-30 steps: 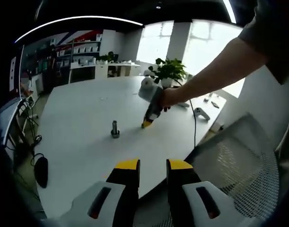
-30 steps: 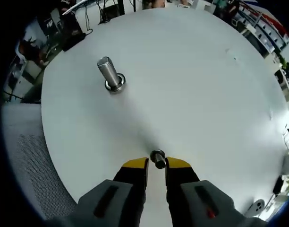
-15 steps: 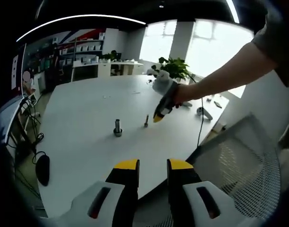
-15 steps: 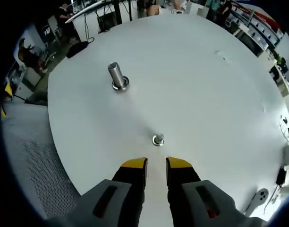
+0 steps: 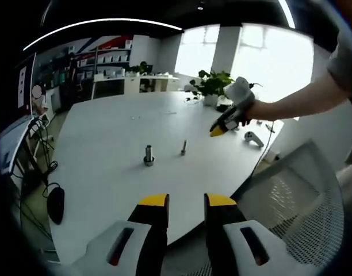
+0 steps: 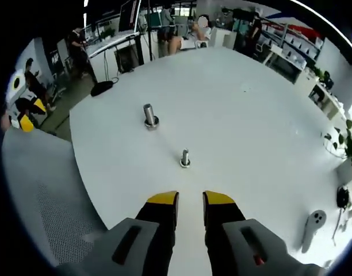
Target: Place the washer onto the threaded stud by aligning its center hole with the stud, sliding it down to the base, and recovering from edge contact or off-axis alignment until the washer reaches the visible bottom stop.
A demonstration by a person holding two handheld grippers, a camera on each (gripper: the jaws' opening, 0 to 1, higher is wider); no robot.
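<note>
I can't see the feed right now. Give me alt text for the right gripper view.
The right gripper hangs open and empty above a round white table, back from two upright metal studs. The smaller stud stands nearer the gripper, the larger stud farther off to the left, each with a ring at its base.

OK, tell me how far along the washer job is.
Done, it seems: the small stud stands on the table with a ring at its base, likely the seated washer, though it is too small to confirm. In hand: nothing; the right gripper and left gripper are open and empty. Left: perhaps a check.
</note>
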